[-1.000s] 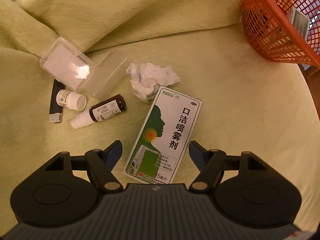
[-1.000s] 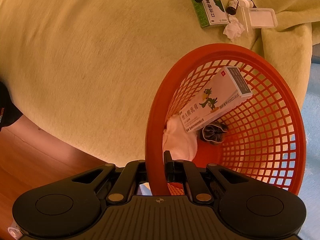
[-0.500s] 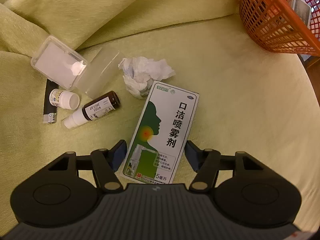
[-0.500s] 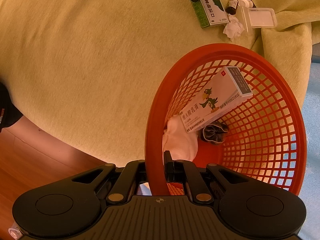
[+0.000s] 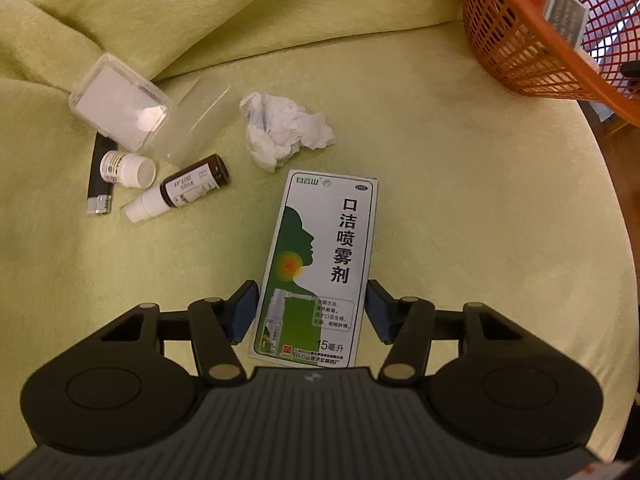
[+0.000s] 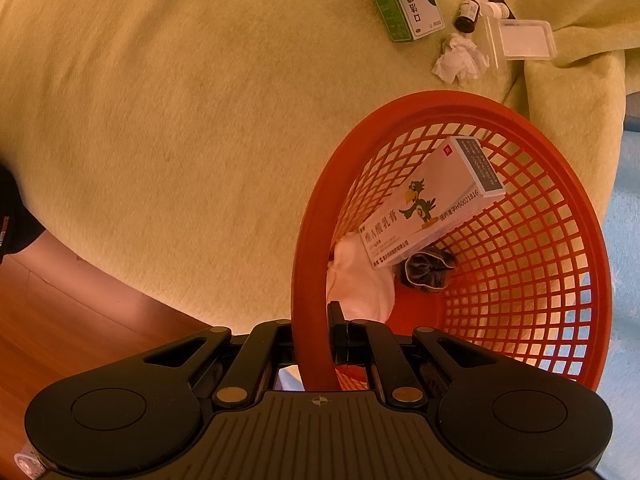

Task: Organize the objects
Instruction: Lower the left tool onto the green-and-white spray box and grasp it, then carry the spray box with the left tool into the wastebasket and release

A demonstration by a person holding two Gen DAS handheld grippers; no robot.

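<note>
Looking down along my left tongs (image 5: 310, 312), I see a green and white spray box (image 5: 320, 256) lying flat on a table draped in a yellow-green cloth (image 5: 460, 200). The blue pads have just been closing and now sit just beside the box's two long edges, its near end between them; I cannot tell whether they touch it yet. Beyond the box lies a crumpled tissue (image 5: 284, 136), and to its left a small brown spray bottle (image 5: 180, 192), a little white bottle (image 5: 126, 168), a dark lighter (image 5: 98, 184) and an open clear plastic case (image 5: 124, 108). The orange mesh basket (image 5: 520, 52) stands at the far right. Looking along my right tongs (image 6: 316, 344), they are clamped together on the basket's near rim, at the table's edge. Inside the basket a white ointment box (image 6: 428, 204) with a green parrot leans on the wall, above a white cloth (image 6: 360, 280) and a dark crumpled item (image 6: 428, 270).
</note>
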